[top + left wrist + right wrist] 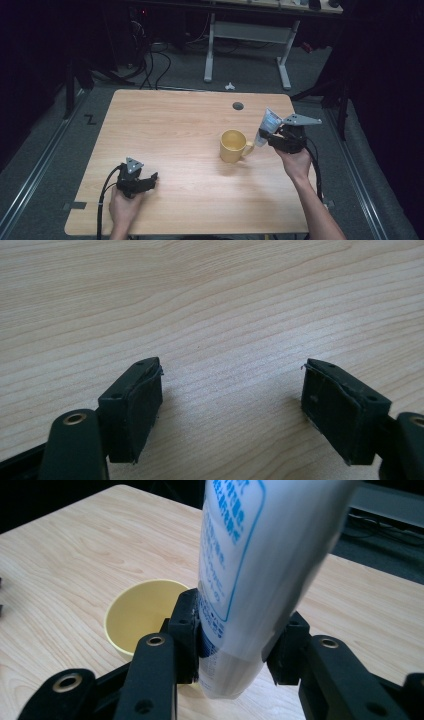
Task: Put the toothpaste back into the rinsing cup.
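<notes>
Wooden table (165,130), blue-printed white tube (250,555)

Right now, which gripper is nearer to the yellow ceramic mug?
Right. The right gripper, gripping a white tube, hovers beside the mug; the left gripper rests far across the table.

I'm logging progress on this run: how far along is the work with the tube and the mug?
Done: the right gripper is shut on the white tube and holds it off the table, beside the yellow mug's handle. In hand: carrying the tube near the mug. Left, probably: getting the tube into the mug, which looks empty. The left gripper rests open on the wood.
</notes>
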Motion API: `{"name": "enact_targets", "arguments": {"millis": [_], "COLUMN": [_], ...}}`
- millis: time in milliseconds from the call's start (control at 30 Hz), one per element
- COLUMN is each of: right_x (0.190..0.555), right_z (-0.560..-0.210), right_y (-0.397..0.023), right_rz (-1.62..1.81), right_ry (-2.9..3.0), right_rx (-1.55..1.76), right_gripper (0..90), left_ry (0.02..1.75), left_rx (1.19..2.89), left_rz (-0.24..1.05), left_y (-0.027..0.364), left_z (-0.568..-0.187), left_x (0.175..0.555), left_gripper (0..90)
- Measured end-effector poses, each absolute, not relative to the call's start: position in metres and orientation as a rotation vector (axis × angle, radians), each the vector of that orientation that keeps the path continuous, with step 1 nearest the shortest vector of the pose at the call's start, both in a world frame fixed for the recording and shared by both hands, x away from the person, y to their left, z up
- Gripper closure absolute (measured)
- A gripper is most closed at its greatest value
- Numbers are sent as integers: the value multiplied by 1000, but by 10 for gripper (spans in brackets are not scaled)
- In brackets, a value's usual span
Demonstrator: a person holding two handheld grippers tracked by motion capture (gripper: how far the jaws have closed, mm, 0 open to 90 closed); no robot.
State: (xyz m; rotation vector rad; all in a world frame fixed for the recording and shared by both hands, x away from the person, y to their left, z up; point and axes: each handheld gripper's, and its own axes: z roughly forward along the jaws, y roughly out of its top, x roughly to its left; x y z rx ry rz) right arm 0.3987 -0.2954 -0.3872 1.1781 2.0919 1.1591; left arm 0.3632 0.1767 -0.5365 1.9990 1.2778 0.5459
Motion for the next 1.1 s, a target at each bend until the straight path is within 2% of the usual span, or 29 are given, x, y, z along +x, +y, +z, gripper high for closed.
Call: {"name": "enact_targets", "arguments": {"millis": [467, 1100], "right_x": [406, 420], "right_z": [-375, -383], "right_y": [-269, -242], "right_rz": [1202, 1205], "right_ry": [2143, 2195], "right_rx": [1103, 1067], "right_gripper": [629, 629], "left_ry": [1278, 1278], "left_rx": [1999, 1999], "left_rz": [545, 545], "left_y": [177, 177], "left_z": [-536, -536], "left_x": [363, 363], "left_gripper": [246, 246]}}
